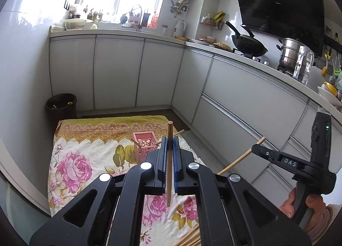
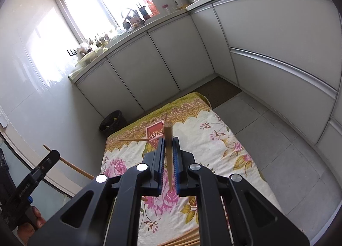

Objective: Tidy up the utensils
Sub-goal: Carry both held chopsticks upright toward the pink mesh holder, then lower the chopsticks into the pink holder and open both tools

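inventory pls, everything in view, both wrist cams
held chopsticks: 2, wooden, one clamped in each gripper
pink holder: 1, pink, far end of cloth, at least one chopstick in it
loose chopsticks: several, wooden, near edge of cloth
floral cloth: 1, white with pink and yellow, on floor
bin: 1, black, by cabinets
wok: 1, black, on stove
steel pot: 1, on stove
left gripper: black, shut
right gripper: black, shut

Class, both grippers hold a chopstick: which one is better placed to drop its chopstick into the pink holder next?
Probably the right gripper: its chopstick lines up near the pink holder.
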The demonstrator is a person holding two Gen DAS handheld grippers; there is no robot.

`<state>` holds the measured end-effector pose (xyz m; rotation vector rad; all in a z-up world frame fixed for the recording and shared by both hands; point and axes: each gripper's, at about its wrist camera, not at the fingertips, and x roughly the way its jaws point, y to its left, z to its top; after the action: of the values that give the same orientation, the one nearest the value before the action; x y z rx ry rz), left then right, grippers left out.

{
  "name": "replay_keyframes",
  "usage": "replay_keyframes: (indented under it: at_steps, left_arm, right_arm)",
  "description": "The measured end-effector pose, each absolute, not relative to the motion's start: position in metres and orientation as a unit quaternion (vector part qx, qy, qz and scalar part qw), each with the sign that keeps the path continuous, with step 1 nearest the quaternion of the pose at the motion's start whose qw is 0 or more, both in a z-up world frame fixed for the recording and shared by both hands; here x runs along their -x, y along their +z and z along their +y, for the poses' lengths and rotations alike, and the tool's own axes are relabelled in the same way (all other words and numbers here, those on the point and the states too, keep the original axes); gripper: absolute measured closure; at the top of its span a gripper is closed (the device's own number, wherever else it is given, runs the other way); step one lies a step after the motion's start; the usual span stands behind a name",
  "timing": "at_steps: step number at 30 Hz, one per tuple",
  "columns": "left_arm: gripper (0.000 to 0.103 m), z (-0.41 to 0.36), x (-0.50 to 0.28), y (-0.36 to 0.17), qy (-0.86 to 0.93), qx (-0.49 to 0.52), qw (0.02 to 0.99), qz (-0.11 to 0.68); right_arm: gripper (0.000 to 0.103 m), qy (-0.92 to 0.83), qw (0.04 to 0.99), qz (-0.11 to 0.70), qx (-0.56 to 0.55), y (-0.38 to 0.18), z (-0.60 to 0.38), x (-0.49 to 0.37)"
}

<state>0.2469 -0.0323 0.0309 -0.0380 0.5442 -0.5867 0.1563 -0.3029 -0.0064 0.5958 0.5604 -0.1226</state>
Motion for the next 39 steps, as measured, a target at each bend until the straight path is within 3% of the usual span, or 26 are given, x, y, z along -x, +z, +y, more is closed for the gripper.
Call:
replay_keyframes:
  at_steps: [11, 18, 25, 27, 29, 39]
  left_arm:
    - [0.099, -0.079, -0.345, 0.044, -0.221, 0.028, 0.951, 0.215]
    - [0.099, -0.099, -0.404, 0.018, -0.184, 0.028, 0.96, 0.208]
    - [0.098, -0.115, -0.435, -0.026, -0.183, 0.002, 0.951, 0.251]
    - [0.093, -0.111, -0.431, -0.032, -0.188, 0.007, 0.949, 0.255]
    - [0.077, -0.1, -0.419, -0.024, -0.187, 0.02, 0.953, 0.237]
    - [0.068, -0.019, -0.361, 0.017, -0.167, 0.099, 0.962, 0.191]
  right_arm:
    - [0.095, -0.051, 0.928, 0.226, -0.291, 0.025, -0.329, -0.208]
    - [0.095, -0.045, 0.928, 0.224, -0.296, 0.015, -0.33, -0.246]
    - [0.095, -0.04, 0.929, 0.222, -0.295, 0.007, -0.324, -0.273]
    - [0.095, -0.038, 0.928, 0.222, -0.295, 0.005, -0.322, -0.28]
    - [0.095, -0.038, 0.93, 0.219, -0.294, 0.006, -0.319, -0.287]
    - [0.095, -0.056, 0.941, 0.204, -0.263, 0.011, -0.3, -0.336]
